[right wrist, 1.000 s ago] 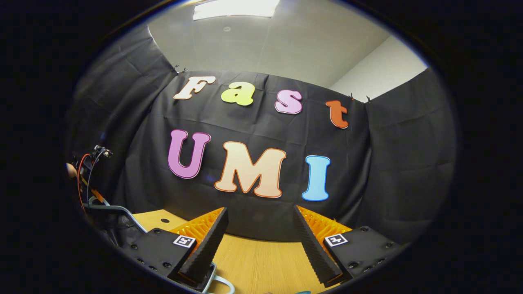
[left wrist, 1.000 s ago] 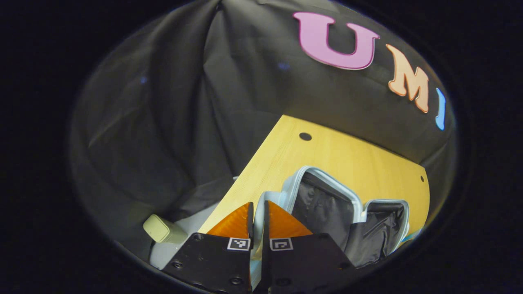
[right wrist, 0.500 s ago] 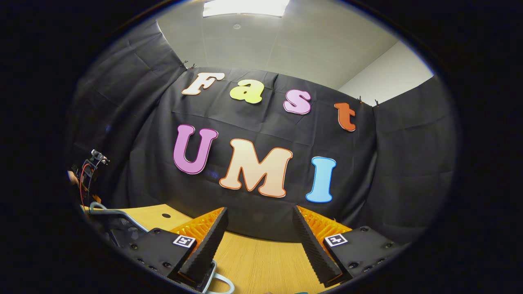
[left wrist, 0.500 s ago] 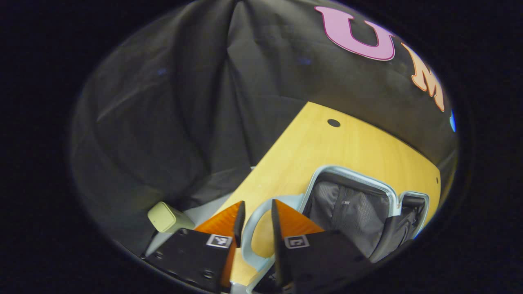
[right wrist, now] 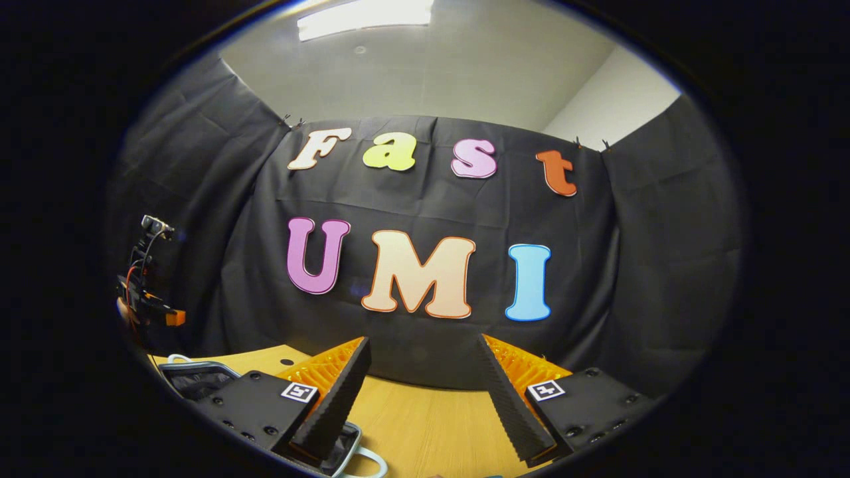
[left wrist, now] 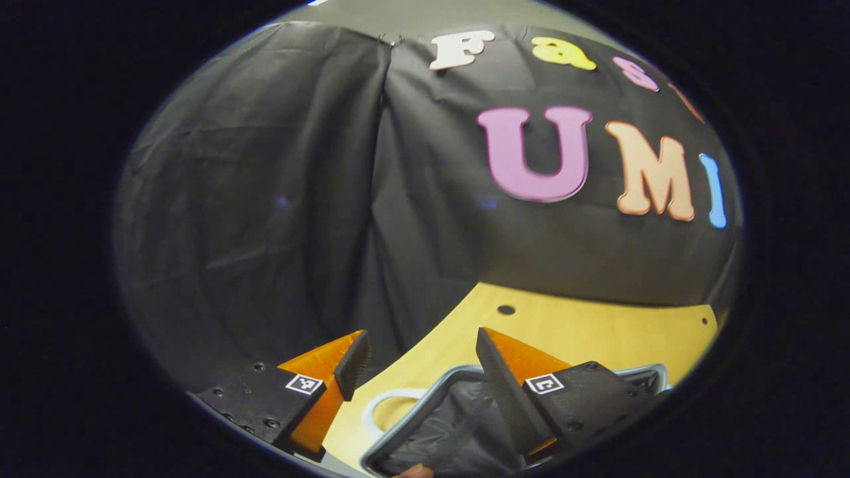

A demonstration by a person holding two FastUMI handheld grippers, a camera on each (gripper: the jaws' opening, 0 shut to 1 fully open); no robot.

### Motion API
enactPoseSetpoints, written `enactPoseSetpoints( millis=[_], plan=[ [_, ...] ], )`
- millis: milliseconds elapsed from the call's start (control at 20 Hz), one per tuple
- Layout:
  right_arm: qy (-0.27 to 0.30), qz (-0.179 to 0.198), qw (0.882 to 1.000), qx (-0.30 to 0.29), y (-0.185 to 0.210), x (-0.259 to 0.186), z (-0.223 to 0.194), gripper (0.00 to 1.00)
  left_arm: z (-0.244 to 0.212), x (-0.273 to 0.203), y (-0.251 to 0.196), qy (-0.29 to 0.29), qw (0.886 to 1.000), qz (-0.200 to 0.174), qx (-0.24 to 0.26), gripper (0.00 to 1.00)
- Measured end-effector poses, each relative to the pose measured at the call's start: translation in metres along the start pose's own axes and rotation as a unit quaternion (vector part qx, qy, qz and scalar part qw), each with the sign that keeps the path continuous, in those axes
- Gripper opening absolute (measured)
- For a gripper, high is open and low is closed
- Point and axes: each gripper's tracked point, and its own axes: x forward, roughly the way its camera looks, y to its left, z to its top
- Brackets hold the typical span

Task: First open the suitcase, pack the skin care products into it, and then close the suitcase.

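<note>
1. Left gripper view: the left gripper (left wrist: 415, 352) was clamped thin on the pale handle a second ago; its fingers now stand wide apart with nothing between them but table and cloth. The view has tipped up, so more of the booth wall shows.
2. Same view: the suitcase (left wrist: 425, 415) lies open flat on the wooden table (left wrist: 597, 328), low in the frame under the fingers. Pale rim, dark fabric lining (left wrist: 458, 431); no contents can be made out in the visible part. Its looped handle (left wrist: 388, 401) lies on the table beside the rim.
3. Right gripper view: the right gripper (right wrist: 422, 372) is spread wide, holding nothing, much as before, above the table (right wrist: 425, 425).
4. Same view: the suitcase (right wrist: 189, 378) at far left now lies lower and flatter. The left gripper (right wrist: 149, 302) hangs above it, raised clear.
</note>
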Motion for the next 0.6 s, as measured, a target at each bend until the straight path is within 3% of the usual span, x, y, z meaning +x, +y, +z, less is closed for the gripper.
enactPoseSetpoints(
  millis=[250, 600],
  plan=[
    [-0.006, 0.007, 1.000, 0.022, -0.031, -0.001, 0.006, 0.98, 0.051, -0.062, -0.065, -0.054, 0.997, -0.053, -0.030, 0.94],
    [-0.014, -0.005, 0.999, 0.038, -0.087, -0.007, 0.010, 0.98, 0.073, -0.115, -0.167, -0.084, 0.988, -0.124, -0.023, 0.94]
  ],
)
